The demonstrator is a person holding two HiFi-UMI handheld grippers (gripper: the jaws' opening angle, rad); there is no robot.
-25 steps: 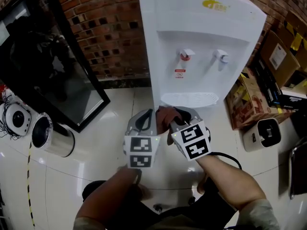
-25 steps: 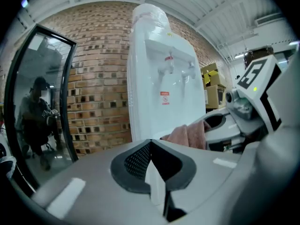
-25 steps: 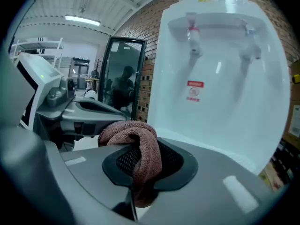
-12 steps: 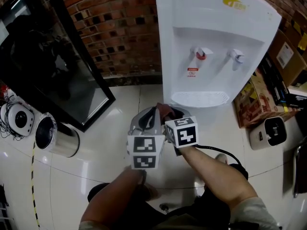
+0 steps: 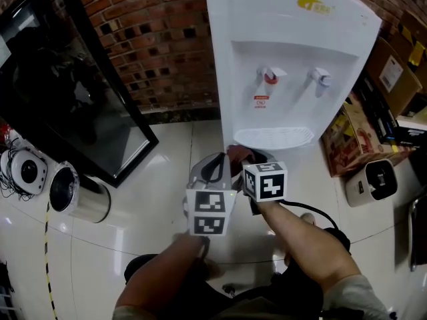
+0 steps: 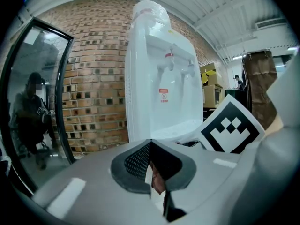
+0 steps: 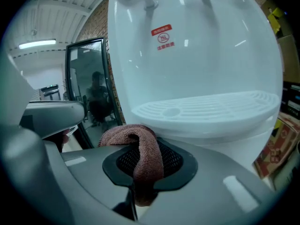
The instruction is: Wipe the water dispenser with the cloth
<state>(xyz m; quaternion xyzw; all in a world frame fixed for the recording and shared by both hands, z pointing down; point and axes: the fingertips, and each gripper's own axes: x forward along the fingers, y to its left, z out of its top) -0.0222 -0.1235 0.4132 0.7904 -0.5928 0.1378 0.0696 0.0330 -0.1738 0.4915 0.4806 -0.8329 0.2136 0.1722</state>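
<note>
— What sort of place is shown here?

— A workshop or storeroom-like work space is suggested, not a home. A bare brick wall (image 5: 160, 52) is seen behind a white water dispenser (image 5: 287, 19), and cardboard boxes (image 5: 390, 79) are stacked just beside it.

— By what else is that shown?

— A glossy white tiled floor (image 5: 153, 199) is laid throughout, and a black-framed glass panel (image 5: 73, 92) is set by the brick. A metal cylinder (image 5: 77, 193) and a small white device (image 5: 370, 182) are kept on the floor itself. Overhead, a tube light (image 7: 37, 44) is mounted under a white beamed ceiling (image 6: 220, 13).
</note>
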